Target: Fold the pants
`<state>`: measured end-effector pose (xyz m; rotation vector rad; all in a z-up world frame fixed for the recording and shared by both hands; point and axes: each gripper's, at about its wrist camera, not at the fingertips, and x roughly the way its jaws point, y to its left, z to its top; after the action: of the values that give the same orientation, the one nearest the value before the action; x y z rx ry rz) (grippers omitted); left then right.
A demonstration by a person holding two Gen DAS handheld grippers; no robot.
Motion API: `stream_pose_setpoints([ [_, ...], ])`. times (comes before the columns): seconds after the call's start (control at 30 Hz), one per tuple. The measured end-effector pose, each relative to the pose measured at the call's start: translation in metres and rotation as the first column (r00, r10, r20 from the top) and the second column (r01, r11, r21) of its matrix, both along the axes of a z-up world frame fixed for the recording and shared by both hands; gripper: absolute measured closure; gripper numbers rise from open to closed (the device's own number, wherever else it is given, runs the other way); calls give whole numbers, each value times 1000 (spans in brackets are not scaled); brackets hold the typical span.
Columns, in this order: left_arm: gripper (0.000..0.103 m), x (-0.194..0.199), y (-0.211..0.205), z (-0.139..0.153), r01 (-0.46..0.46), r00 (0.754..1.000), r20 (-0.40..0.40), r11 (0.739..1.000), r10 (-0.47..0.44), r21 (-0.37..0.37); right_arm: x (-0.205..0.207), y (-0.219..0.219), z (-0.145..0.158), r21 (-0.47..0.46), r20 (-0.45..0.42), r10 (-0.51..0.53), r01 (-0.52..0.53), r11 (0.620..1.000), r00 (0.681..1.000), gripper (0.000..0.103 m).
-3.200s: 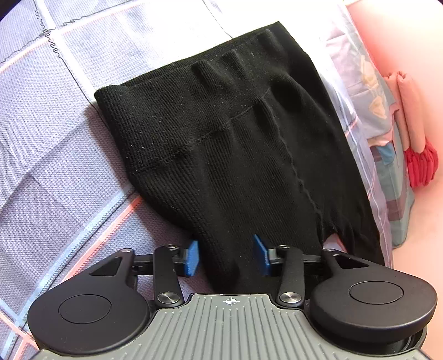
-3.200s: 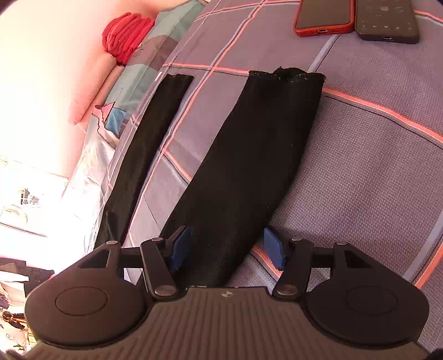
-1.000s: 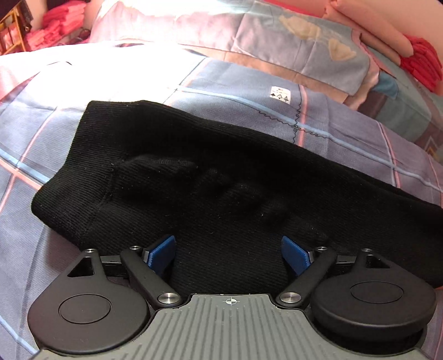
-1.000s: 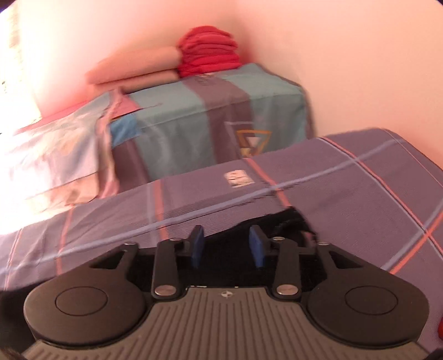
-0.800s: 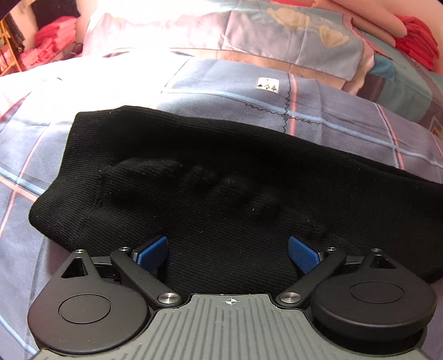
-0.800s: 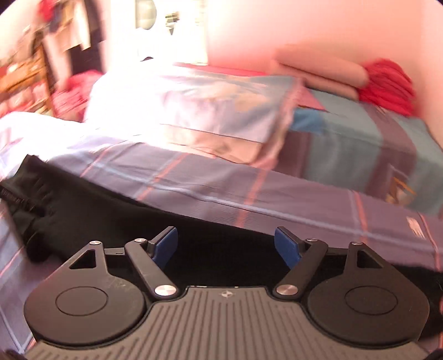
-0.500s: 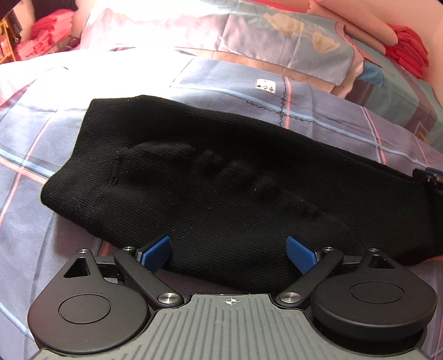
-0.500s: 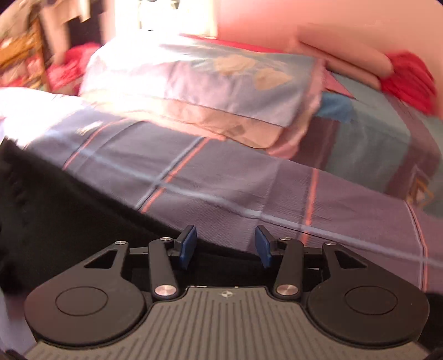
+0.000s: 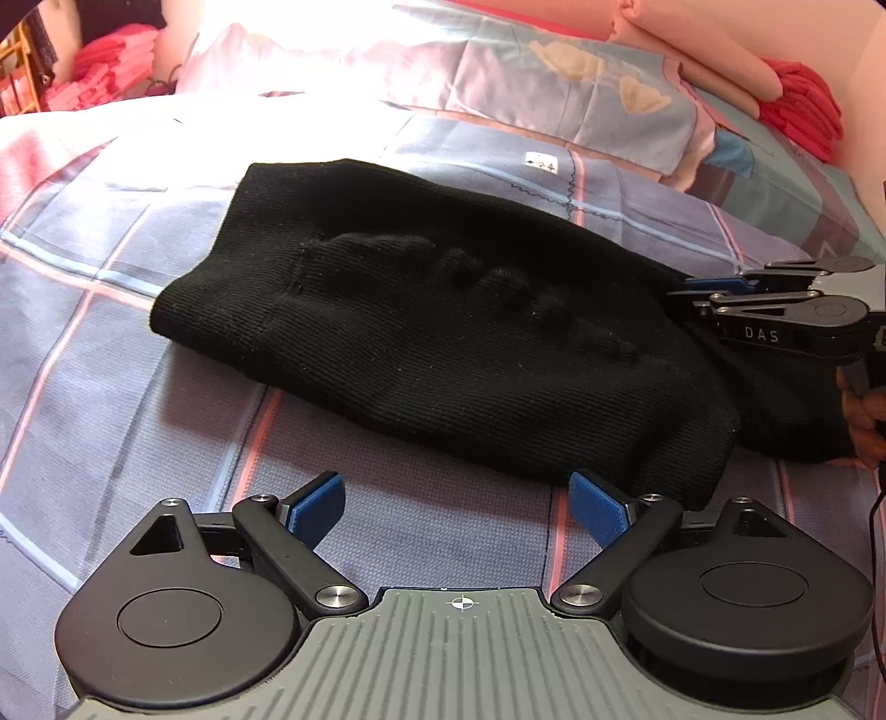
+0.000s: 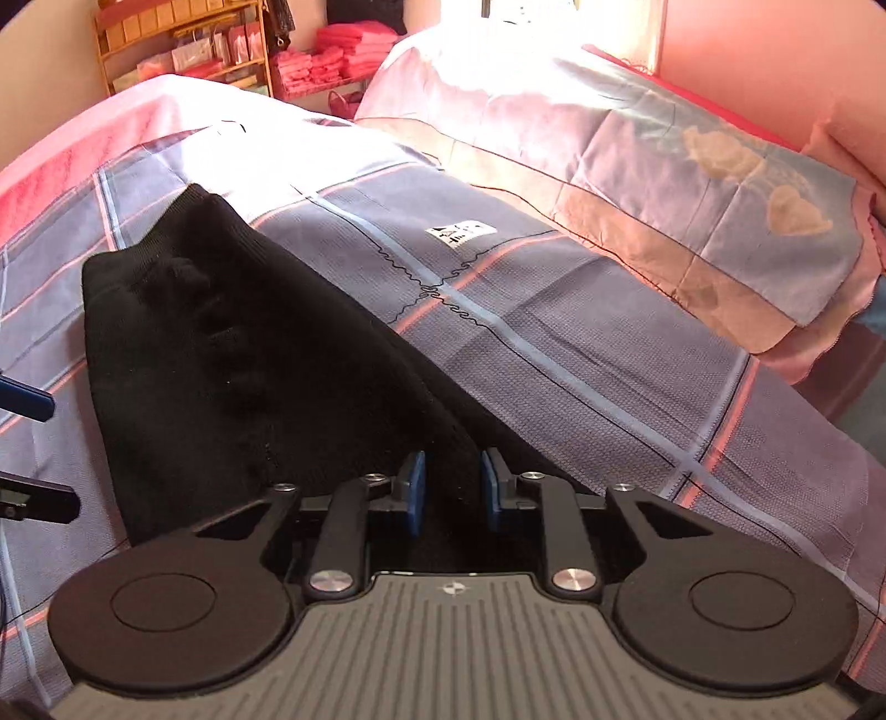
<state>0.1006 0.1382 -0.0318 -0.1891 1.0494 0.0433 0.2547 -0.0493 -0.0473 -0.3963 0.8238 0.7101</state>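
Note:
Black ribbed pants (image 9: 443, 332) lie folded lengthwise on the plaid bedsheet (image 9: 138, 360). My left gripper (image 9: 457, 509) hovers open over bare sheet just in front of the pants' near edge, with nothing between its blue pads. At the right edge of the left wrist view my right gripper (image 9: 684, 293) pinches the far edge of the cloth. In the right wrist view the right gripper (image 10: 454, 493) is shut on a ridge of the pants (image 10: 221, 360). One of the left gripper's fingers (image 10: 25, 403) shows at that view's left edge.
A patchwork quilt (image 9: 554, 72) lies folded along the back of the bed, with red folded cloth (image 9: 803, 105) beyond it. A shelf of pink goods (image 10: 194, 50) stands past the bed. A person's hand (image 9: 864, 421) holds the right gripper at the frame edge.
The left gripper drew back off the pants onto bare sheet, jaws still wide. The right gripper swung across the bed, rolled, and closed on the pants' far edge.

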Motion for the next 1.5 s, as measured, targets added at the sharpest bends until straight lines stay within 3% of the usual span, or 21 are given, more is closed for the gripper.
stream_pose_setpoints([
  [0.07,0,-6,8,2,-18,1000,11,1000,18,-17,1,0,10,-14,115,-17,19,1000,993,97],
  [0.13,0,-10,14,2,-33,999,25,999,34,-36,25,-5,13,6,48,-93,93,996,994,101],
  [0.23,0,-12,16,1,-42,999,24,998,43,-38,31,11,26,51,1,-9,9,999,1000,95],
  [0.27,0,-13,17,1,-40,999,27,998,42,-40,28,23,35,89,8,33,-34,996,999,89],
  [0.33,0,-17,18,2,-39,999,34,998,40,-51,21,55,46,155,12,123,-123,980,992,42],
  [0.37,0,-18,18,3,-38,999,35,998,40,-54,17,74,47,168,18,161,-162,972,987,37],
  [0.5,0,-27,22,7,-44,998,44,998,46,-46,5,155,32,89,76,292,-298,950,953,41],
  [0.6,0,-36,29,10,-55,997,50,997,57,-50,9,197,11,40,37,301,-302,952,953,60],
  [0.67,0,-40,33,11,-66,996,51,996,69,-55,6,210,3,-16,85,294,-294,956,952,82],
  [0.7,0,-41,35,11,-71,996,53,996,74,-59,3,209,10,7,116,295,-298,955,949,93],
  [0.77,0,-44,38,13,-78,995,62,995,82,-64,-2,202,27,98,153,305,-322,942,940,93],
  [0.83,0,-47,40,13,-82,994,69,994,87,-69,-3,203,29,124,166,326,-348,929,931,93],
  [0.93,0,-43,40,10,-84,995,48,995,87,-47,11,213,-2,20,72,294,-296,955,953,89],
  [0.97,0,-41,40,10,-85,995,38,996,87,-38,10,206,4,57,82,280,-285,957,957,89],
  [1.0,0,-39,40,14,-78,996,40,996,79,-36,12,199,13,85,69,251,-256,963,966,81],
  [1.03,0,-39,40,18,-67,996,53,997,68,-36,14,191,21,112,56,224,-229,967,973,65],
  [1.1,0,-36,43,25,-56,996,69,998,57,-18,15,158,40,190,30,173,-175,966,985,46],
  [1.3,0,-4,50,41,-40,993,113,999,40,-7,-1,32,59,253,-90,-39,61,966,995,46],
  [1.4,0,29,41,44,8,992,122,1000,-6,-13,-19,-18,43,278,-187,-130,180,943,974,45],
  [1.5,0,69,17,32,72,991,112,997,-72,5,-28,-38,10,241,-271,-165,233,942,948,46],
])
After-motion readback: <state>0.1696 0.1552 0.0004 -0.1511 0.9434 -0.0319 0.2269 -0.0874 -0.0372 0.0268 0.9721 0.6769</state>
